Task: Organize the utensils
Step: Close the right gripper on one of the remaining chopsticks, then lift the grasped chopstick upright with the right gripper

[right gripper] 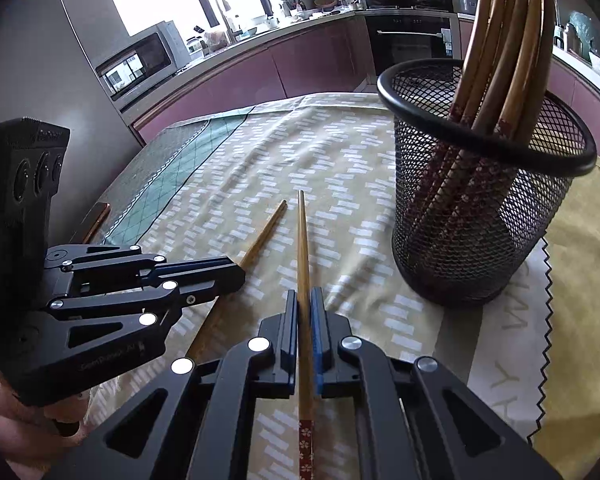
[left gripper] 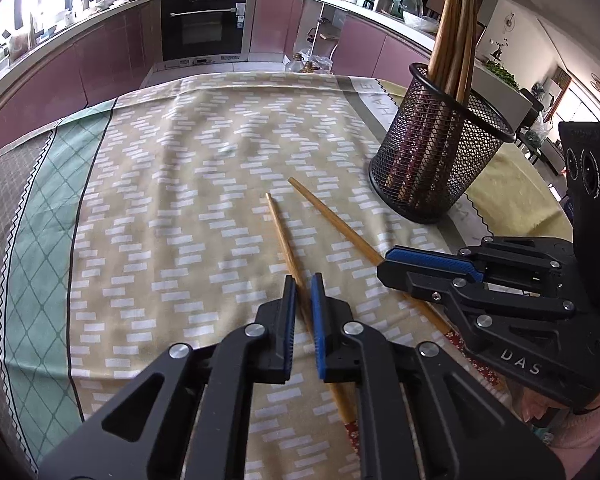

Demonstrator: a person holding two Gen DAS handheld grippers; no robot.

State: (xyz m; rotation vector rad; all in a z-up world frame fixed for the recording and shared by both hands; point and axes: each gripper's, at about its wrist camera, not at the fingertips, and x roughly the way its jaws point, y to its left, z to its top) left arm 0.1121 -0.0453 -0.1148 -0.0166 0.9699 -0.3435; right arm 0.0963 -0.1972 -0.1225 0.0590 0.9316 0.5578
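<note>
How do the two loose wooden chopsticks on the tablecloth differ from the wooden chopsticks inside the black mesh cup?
The two loose wooden chopsticks lie almost flat on the patterned tablecloth; those in the black mesh cup stand upright and lean on its rim. Each loose one sits between the jaws of a shut gripper, left gripper and right gripper; the cup's chopsticks are untouched. All share light wood.

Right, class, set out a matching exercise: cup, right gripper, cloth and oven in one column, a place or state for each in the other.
1 cup
2 right gripper
3 cloth
4 oven

a under the cup
b shut on a chopstick
c full of chopsticks
d built into the far cabinets

Pairs: 1-c, 2-b, 3-a, 4-d
</note>
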